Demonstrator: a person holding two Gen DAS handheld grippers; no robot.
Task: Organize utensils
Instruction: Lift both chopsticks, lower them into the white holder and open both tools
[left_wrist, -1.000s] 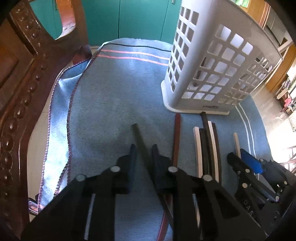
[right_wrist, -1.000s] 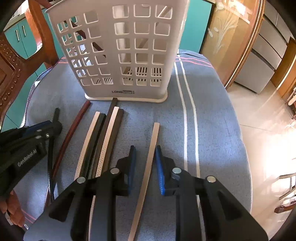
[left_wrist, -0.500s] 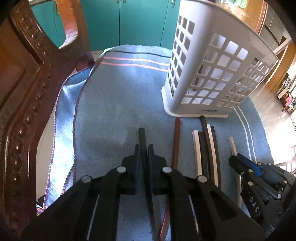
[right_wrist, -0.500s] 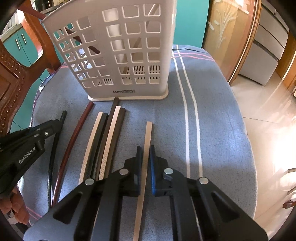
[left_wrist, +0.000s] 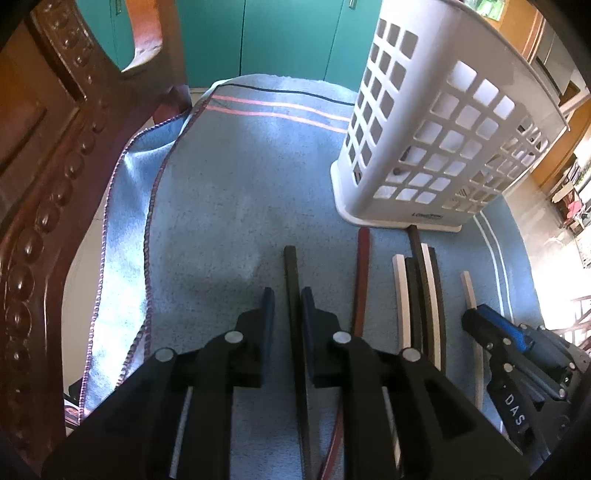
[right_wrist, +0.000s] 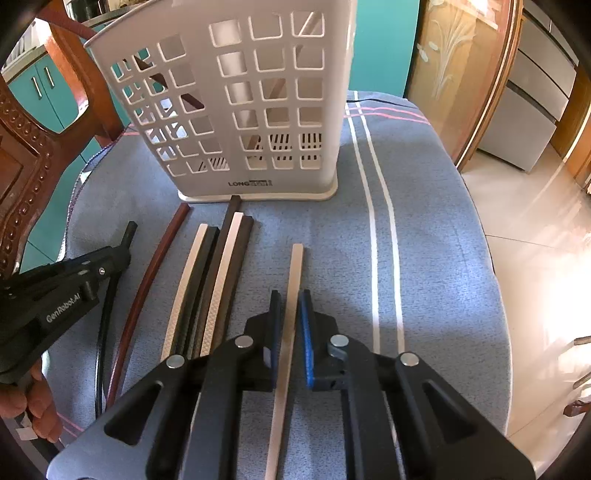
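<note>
Several long chopstick-like sticks lie on a blue cloth in front of a white perforated holder (left_wrist: 436, 122), which also shows in the right wrist view (right_wrist: 258, 107). My left gripper (left_wrist: 288, 306) straddles a black stick (left_wrist: 291, 273); its jaws stand a little apart, with a gap beside the stick. My right gripper (right_wrist: 290, 310) is shut on a cream stick (right_wrist: 295, 273). A brown stick (left_wrist: 364, 266) and a bundle of cream and dark sticks (left_wrist: 421, 288) lie between the grippers. The right gripper appears in the left wrist view (left_wrist: 480, 325).
A carved wooden chair (left_wrist: 40, 177) stands at the left. The blue cloth (left_wrist: 236, 184) with white stripes (right_wrist: 380, 236) covers a rounded seat. Teal cabinets are behind; tiled floor (right_wrist: 535, 229) lies to the right.
Both grippers closed around their sticks over the last second. The left jaws have since parted slightly. The right gripper still clamps the cream stick.
</note>
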